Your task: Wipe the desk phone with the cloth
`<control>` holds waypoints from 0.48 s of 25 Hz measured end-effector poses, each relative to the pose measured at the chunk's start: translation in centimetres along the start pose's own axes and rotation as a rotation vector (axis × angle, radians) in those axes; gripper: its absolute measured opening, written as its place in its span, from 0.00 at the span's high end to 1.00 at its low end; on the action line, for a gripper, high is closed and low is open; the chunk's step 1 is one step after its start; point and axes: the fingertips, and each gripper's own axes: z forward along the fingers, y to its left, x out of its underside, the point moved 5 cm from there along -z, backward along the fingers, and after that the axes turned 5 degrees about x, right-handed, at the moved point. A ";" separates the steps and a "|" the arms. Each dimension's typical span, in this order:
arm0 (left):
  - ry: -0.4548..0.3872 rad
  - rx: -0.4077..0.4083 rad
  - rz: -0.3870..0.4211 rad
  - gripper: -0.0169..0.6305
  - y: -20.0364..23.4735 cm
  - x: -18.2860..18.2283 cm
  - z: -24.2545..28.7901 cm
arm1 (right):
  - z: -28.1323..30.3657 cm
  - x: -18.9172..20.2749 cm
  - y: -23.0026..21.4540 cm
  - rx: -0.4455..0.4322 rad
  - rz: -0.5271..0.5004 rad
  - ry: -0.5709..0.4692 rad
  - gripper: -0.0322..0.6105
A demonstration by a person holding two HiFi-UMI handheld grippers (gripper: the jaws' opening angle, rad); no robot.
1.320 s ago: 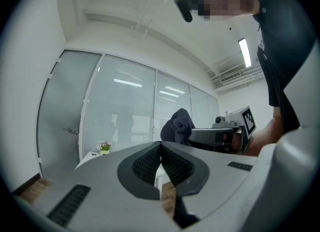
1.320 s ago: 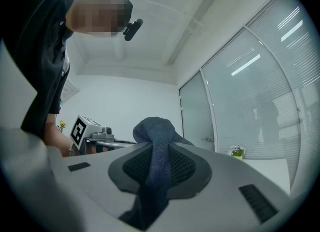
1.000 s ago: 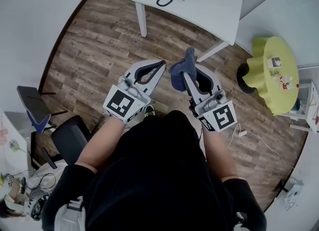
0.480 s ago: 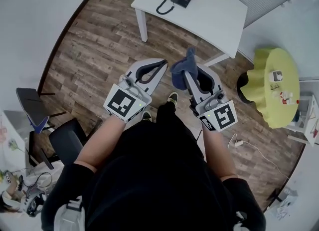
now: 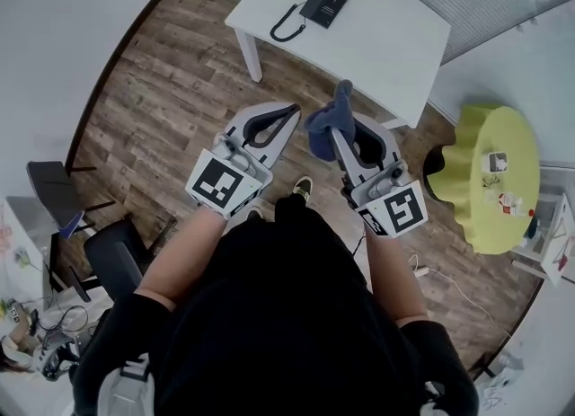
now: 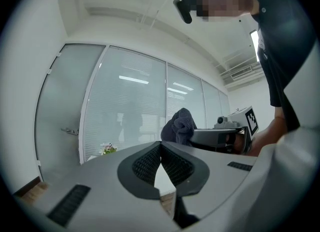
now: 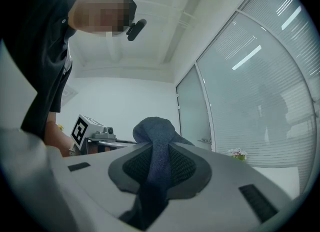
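A black desk phone (image 5: 325,1) with a coiled cord lies on the white table (image 5: 386,37) far ahead in the head view. My right gripper (image 5: 334,132) is shut on a dark blue cloth (image 5: 327,123), which bunches above the jaws; the cloth (image 7: 155,141) hangs between them in the right gripper view. My left gripper (image 5: 289,114) is shut with nothing in it, its tips meeting in the left gripper view (image 6: 160,146). Both grippers are held at waist height, well short of the table. The cloth (image 6: 179,126) also shows in the left gripper view.
Wood floor lies between me and the table. A yellow-green round table (image 5: 497,172) with small items stands at the right. Dark chairs (image 5: 117,257) and clutter sit at the lower left. Glass walls with blinds back the room.
The table and phone have come nearer and lower in the head view as the person steps forward. Both grippers keep their pose, the cloth still held.
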 end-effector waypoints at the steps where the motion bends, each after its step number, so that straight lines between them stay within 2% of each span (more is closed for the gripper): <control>1: 0.001 -0.004 -0.003 0.96 0.1 0.0 0.7 | -0.1 0.0 -0.7 -0.002 0.002 0.002 0.81; 12: 0.014 -0.036 -0.002 0.96 1.7 0.3 7.3 | 0.8 0.8 -7.9 -0.036 0.019 0.005 0.81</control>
